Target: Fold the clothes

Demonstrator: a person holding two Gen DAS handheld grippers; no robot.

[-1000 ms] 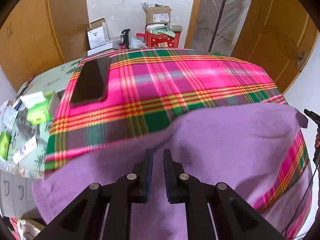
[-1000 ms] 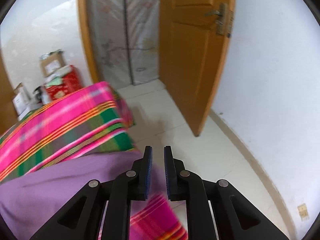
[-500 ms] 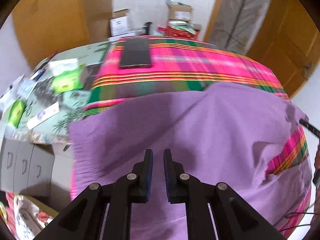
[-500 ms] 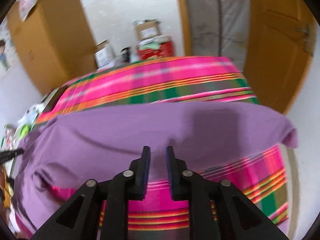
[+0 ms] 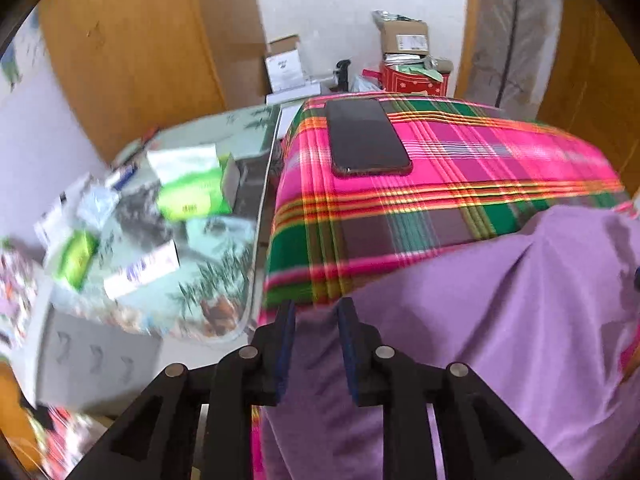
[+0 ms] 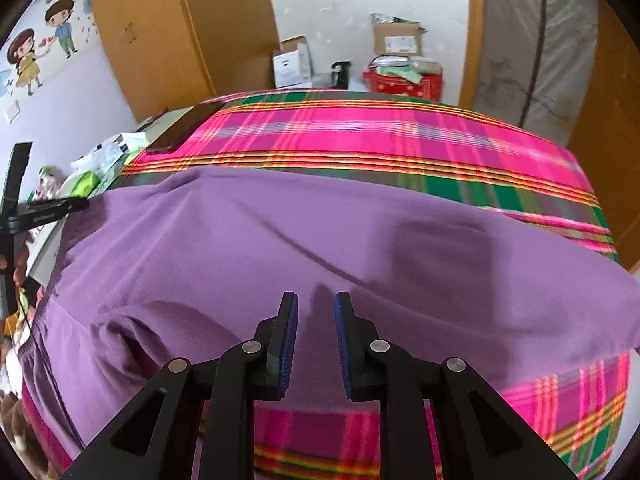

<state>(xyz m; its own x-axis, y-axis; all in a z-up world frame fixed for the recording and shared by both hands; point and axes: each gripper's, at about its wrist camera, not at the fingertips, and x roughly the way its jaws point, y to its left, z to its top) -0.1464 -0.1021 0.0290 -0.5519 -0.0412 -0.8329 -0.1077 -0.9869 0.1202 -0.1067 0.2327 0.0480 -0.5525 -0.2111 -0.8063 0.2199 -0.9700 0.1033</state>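
A purple garment [image 6: 320,248] lies spread over the near half of a table under a pink and green plaid cloth [image 6: 360,136]. In the left wrist view the garment [image 5: 500,320] fills the lower right, its corner hanging over the table's left edge. My left gripper [image 5: 316,312] is open, jaws on either side of that corner fold. My right gripper [image 6: 316,304] is open and empty, just above the garment's near edge. The left gripper also shows at the left edge of the right wrist view [image 6: 52,208].
A black phone [image 5: 364,136] lies on the plaid cloth [image 5: 440,184] at its far left corner. A side table [image 5: 168,216] left of it holds several boxes and packets. Cardboard boxes [image 6: 396,44] stand by the back wall. A wooden door [image 6: 612,120] is at right.
Both grippers opened wider. The left gripper swung left to the garment's left corner. The right gripper moved in over the garment's near edge.
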